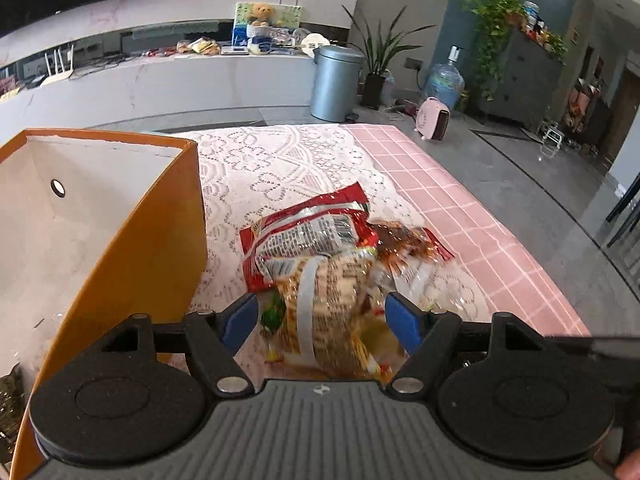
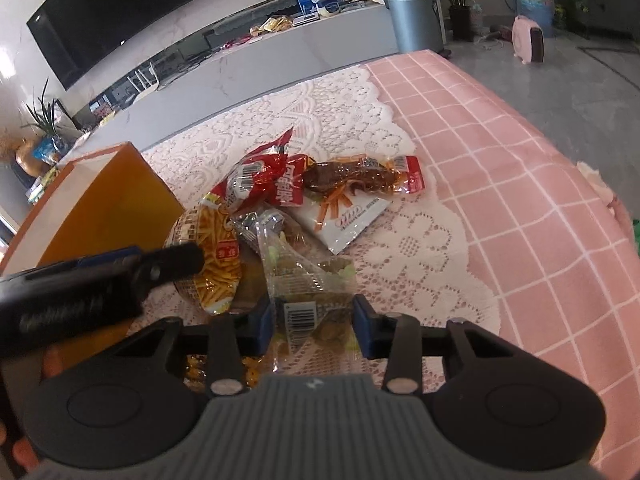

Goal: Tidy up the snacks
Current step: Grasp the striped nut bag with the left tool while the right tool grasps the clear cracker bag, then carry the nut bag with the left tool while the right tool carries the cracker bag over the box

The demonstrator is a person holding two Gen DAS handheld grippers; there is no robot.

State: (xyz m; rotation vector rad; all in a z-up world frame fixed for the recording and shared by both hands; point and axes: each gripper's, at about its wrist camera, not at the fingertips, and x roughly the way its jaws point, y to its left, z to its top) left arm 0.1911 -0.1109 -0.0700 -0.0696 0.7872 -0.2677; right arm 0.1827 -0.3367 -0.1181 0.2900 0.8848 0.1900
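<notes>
A heap of snack packets lies on the lace cloth beside an orange box (image 1: 160,240) (image 2: 108,216). My left gripper (image 1: 322,322) stands open around a yellow fries packet (image 1: 332,300) (image 2: 216,248), its blue pads on either side. My right gripper (image 2: 314,330) is shut on a crumpled clear packet (image 2: 308,280) with a barcode. Further back lie a red packet (image 1: 304,232) (image 2: 260,180), a brown meat packet (image 2: 352,178) (image 1: 408,240) and a white packet (image 2: 348,216) printed with orange sticks. The left gripper's finger (image 2: 184,258) shows over the fries packet.
The box has a white inside (image 1: 60,220) with a dark packet (image 1: 8,400) at its bottom. A pink checked tablecloth (image 2: 500,200) runs to the table's right edge. Beyond stand a grey bin (image 1: 336,80), a long counter (image 1: 160,76) and a pink heater (image 1: 434,118).
</notes>
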